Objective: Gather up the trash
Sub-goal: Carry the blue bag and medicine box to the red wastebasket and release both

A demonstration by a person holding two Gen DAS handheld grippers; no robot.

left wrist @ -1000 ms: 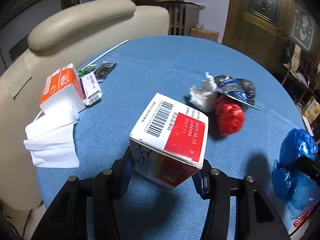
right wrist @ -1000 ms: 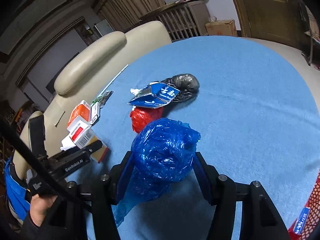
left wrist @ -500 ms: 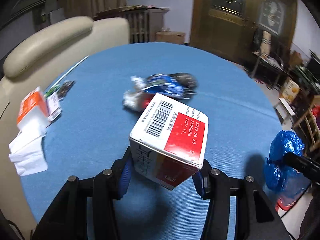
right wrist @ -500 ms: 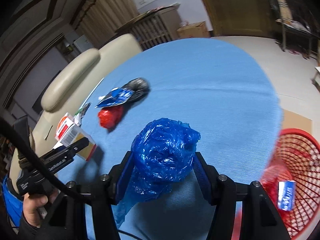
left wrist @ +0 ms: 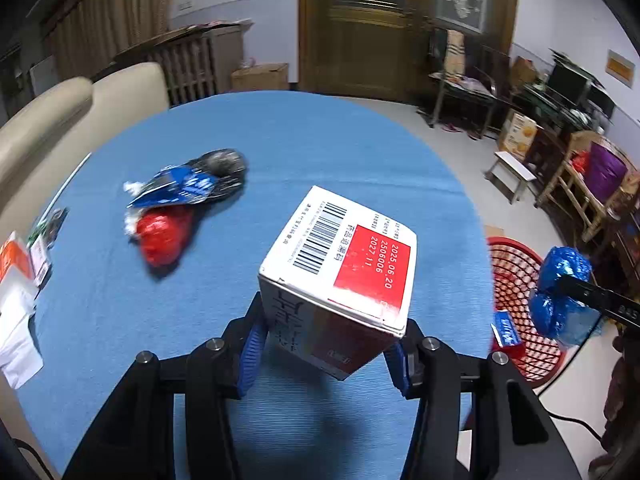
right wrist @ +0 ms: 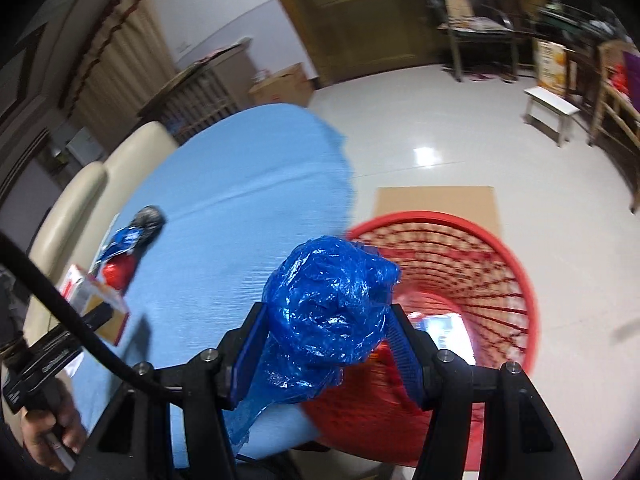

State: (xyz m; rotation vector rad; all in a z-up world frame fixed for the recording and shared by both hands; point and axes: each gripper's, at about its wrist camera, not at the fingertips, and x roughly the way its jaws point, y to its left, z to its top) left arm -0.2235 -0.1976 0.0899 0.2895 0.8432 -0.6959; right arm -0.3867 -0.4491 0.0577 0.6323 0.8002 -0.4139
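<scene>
My left gripper (left wrist: 326, 344) is shut on a white and red carton box (left wrist: 340, 276), held above the blue round table (left wrist: 280, 152). My right gripper (right wrist: 326, 344) is shut on a crumpled blue plastic bag (right wrist: 328, 320), held over the table's edge beside the red mesh basket (right wrist: 480, 280) on the floor. In the left wrist view the blue bag (left wrist: 564, 292) hangs above the basket (left wrist: 516, 280). A pile of a red bag (left wrist: 164, 232), a blue wrapper (left wrist: 176, 188) and a dark bag (left wrist: 220, 160) lies on the table.
A beige chair (left wrist: 60, 112) stands at the table's left. Tissues and an orange pack (left wrist: 12, 264) lie at the left edge. The basket holds a blue packet (left wrist: 506, 326). A small stool (right wrist: 552, 112) and furniture stand at the right on the tiled floor.
Both grippers have swung right with their loads. The right gripper has carried the blue bag from over the table to the basket's rim. The basket has come into the left view.
</scene>
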